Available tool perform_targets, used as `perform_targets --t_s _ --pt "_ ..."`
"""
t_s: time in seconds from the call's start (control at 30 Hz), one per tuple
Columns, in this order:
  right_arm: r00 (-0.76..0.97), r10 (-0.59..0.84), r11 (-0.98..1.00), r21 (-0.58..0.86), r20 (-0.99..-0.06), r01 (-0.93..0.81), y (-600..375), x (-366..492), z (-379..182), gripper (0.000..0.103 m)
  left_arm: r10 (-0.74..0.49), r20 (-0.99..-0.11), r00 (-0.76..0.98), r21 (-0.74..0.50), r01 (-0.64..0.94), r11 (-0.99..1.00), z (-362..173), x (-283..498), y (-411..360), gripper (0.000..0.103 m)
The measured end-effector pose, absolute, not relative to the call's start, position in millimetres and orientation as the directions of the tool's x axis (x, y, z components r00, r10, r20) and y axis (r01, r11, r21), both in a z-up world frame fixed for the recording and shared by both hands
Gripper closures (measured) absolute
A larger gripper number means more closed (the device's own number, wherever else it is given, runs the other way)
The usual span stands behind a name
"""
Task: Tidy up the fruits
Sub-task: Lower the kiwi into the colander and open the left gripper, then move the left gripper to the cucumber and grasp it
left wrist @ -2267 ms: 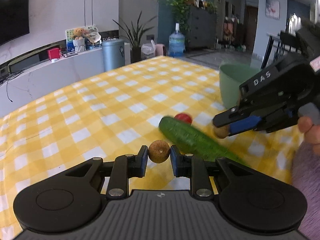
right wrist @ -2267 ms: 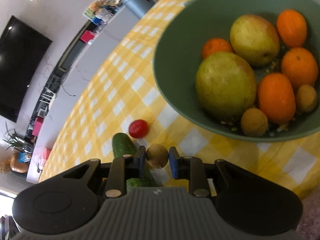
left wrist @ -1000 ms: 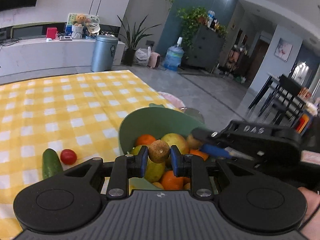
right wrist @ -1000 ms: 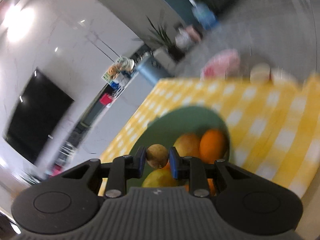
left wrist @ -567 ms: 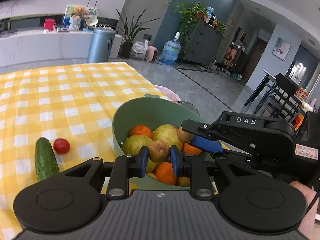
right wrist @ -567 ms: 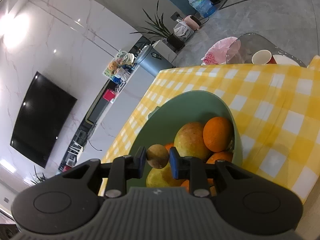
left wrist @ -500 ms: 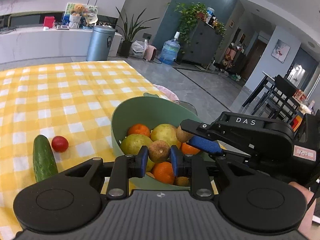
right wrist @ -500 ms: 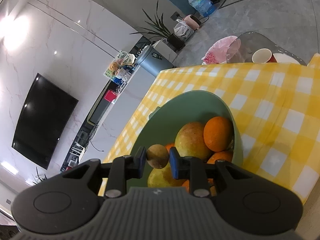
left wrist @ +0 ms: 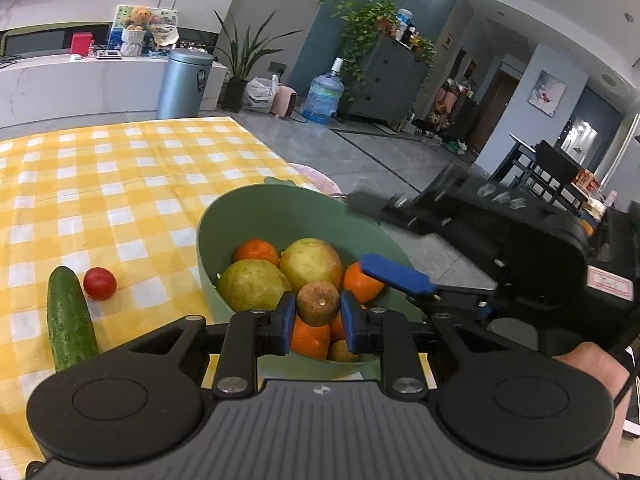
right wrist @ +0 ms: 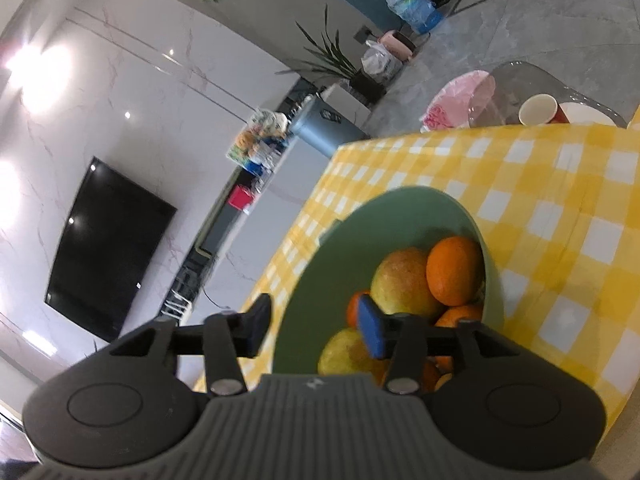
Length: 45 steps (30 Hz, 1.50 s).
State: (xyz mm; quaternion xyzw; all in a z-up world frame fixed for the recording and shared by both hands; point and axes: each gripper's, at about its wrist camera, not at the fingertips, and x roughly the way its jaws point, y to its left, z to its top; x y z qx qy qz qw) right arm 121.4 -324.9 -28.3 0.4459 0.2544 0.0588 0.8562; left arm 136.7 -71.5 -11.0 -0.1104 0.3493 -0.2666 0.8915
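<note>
Small round brown fruit [left wrist: 319, 303], dull rough skin, pinched in left gripper [left wrist: 319, 320] above green bowl [left wrist: 256, 216], right gripper [right wrist: 312, 330] jaws opening, nothing between them

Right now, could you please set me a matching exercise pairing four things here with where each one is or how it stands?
Things:
1. brown fruit
2. cucumber
3. pear
4. right gripper

States:
A. lying on the checked cloth beside the tomato
B. inside the green bowl
C. jaws opening, nothing between them
D. clamped in the left gripper

Pairs: 1-D, 2-A, 3-B, 4-C
</note>
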Motion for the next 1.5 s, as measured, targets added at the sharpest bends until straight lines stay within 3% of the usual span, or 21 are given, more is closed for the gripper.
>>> perform_targets --t_s 0.07,0.47,0.5,0.57,0.63,0.83,1.07,1.5 --pt "0.874 0.303 0.602 0.787 -0.38 0.133 -325.5 118.8 -26.0 0.016 -0.549 -0.562 0.619 -0.391 0.386 0.836 -11.9 137.5 -69.6 0.076" --pt "0.875 0.282 0.584 0.794 -0.393 0.168 -331.7 116.3 -28.3 0.015 -0.565 -0.553 0.612 -0.394 0.405 0.825 -11.4 135.4 -71.8 0.075" --pt "0.874 0.284 0.587 0.793 -0.393 0.165 -330.9 116.4 -28.0 0.015 -0.563 -0.55 0.618 -0.394 0.402 0.826 -11.0 134.9 -71.3 0.071" --pt "0.873 0.288 0.588 0.792 -0.393 0.163 -330.0 116.5 -27.7 0.015 -0.554 -0.543 0.631 -0.401 0.385 0.831 -10.1 134.7 -68.9 0.045" --pt "0.873 0.287 0.588 0.792 -0.394 0.164 -329.8 116.3 -27.8 0.015 -0.546 -0.537 0.643 -0.421 0.356 0.834 -9.7 136.0 -64.4 0.032" --pt "0.874 0.292 0.576 0.801 -0.388 0.163 -330.7 115.8 -28.2 0.015 -0.523 -0.537 0.662 -0.458 0.292 0.839 -6.5 136.4 -53.3 0.015" --pt "0.87 0.387 0.553 0.832 -0.305 0.046 -321.6 112.0 -14.0 0.01 -0.47 -0.58 0.665 -0.391 0.279 0.877 11.3 124.3 -49.0 0.014" --pt "0.807 0.471 0.669 0.74 -0.355 -0.065 -263.1 107.3 10.9 0.012 -0.278 -0.685 0.674 -0.273 0.116 0.955 15.5 115.2 3.1 0.014"
